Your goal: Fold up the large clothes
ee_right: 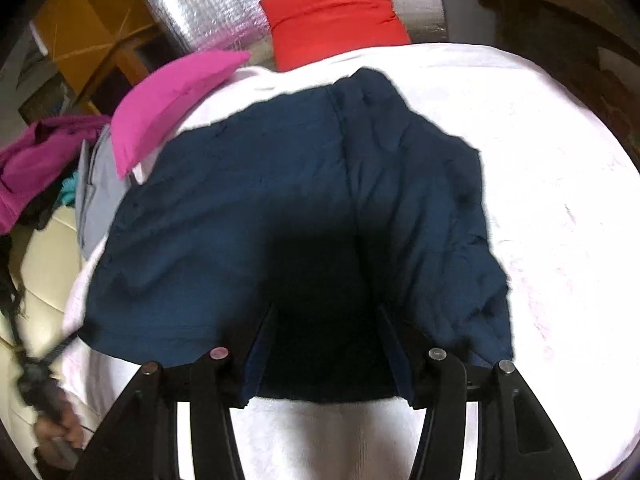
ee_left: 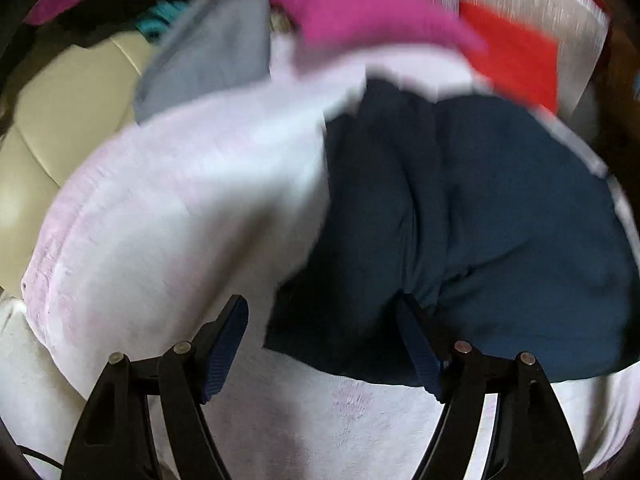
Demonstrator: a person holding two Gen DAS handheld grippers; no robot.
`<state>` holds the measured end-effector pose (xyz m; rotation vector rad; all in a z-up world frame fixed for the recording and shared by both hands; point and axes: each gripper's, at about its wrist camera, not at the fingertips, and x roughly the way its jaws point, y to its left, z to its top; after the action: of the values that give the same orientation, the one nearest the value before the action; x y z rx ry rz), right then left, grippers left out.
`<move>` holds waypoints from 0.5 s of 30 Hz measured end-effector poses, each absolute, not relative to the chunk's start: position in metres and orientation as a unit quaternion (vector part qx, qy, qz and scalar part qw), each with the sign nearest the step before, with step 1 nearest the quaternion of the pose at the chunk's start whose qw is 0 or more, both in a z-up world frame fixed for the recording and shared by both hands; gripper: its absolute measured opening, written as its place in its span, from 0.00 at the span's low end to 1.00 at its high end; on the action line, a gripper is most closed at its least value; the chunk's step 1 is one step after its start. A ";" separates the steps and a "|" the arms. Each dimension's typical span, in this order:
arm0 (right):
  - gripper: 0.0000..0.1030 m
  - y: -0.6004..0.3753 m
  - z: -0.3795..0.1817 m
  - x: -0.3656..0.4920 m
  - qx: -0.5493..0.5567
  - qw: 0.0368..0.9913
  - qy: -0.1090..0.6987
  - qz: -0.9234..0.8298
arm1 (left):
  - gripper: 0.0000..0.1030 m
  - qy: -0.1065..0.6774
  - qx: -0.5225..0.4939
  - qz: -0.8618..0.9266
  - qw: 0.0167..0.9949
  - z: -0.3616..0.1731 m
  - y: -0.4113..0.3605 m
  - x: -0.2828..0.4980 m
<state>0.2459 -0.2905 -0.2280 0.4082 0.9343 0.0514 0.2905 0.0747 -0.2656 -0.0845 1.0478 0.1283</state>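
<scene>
overhead, both open, empty grippers [ee_left: 322,344] [ee_right: 326,354] above navy garment [ee_right: 280,208] on pale blanket [ee_right: 560,200].

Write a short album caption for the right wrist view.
Open right gripper over a navy garment spread on a white blanket.

The navy garment [ee_right: 248,208] is showing as matt woven cloth, softly creased. Under it, the pale pink blanket [ee_right: 560,200] is looking fuzzy and napped. Behind the garment, the red cushion [ee_right: 336,12] and magenta cushion [ee_right: 172,100] are reading as smooth matt fabric, and the silver sheet [ee_right: 208,8] beyond them is glinting like quilted foil. The fingers [ee_left: 224,344] are showing matt black plastic with ribbed blue pads and shiny metal pins.
</scene>
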 end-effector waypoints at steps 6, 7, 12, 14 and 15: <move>0.57 -0.299 -0.164 0.198 0.139 0.914 0.381 0.014 | 0.75 0.452 -0.005 0.081 0.888 -0.216 0.057 0.265; 0.60 -0.296 -0.150 0.187 0.126 0.922 0.367 0.012 | 0.74 0.434 0.006 0.080 0.897 -0.201 0.053 0.256; 0.74 -0.284 -0.096 0.139 0.094 0.952 0.290 -0.001 | 0.89 0.321 0.065 0.084 0.941 -0.109 0.021 0.205; 0.79 -0.280 -0.080 0.117 0.089 0.961 0.262 -0.003 | 0.92 0.271 0.079 0.084 0.956 -0.074 0.009 0.180; 0.80 -0.278 -0.072 0.108 0.084 0.964 0.251 -0.003 | 0.93 0.256 0.082 0.082 0.960 -0.064 0.008 0.172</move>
<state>0.1078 -0.2776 -0.0724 0.1701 0.5088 -0.0066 0.1725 0.0079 -0.0642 0.1654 0.5191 0.1669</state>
